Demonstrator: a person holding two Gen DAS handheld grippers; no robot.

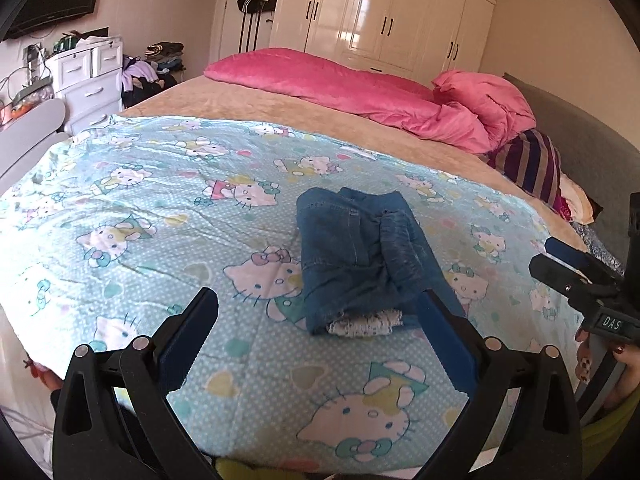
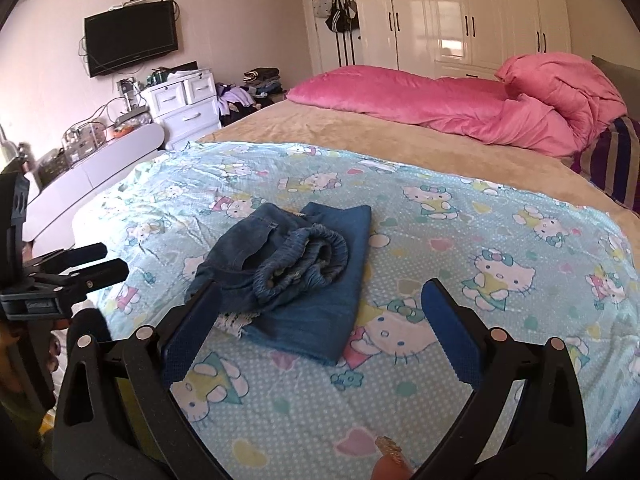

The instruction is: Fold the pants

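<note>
Left gripper (image 1: 318,328): jaws spread wide, nothing between the blue pads, nothing touched. Right gripper (image 2: 322,320): jaws likewise spread wide, empty, clear of the cloth.

Folded denim pants (image 1: 360,260) lying on the cartoon-cat sheet (image 1: 160,208), near the middle of the bed's near edge, just beyond both sets of fingers. Elastic waistband bunched on top, a scrap of white lace showing from under the near end of the bundle.

Hard to make out: bed (image 1: 248,104) cut off along the bottom of both views by the gripper bodies; pink duvet (image 1: 360,88) heaped toward the far right corner, partly covering a striped pillow (image 1: 528,164). In the left wrist view, the other gripper cropped at the right edge, with painted fingernails of a hand (image 1: 588,356) just below it. In the right wrist view, 1 fingertip poking in at the bottom edge.

Writing: "DAS" readable on the right gripper's body in the left wrist view. Label on the wall television (image 2: 131,38) too small to read.
</note>
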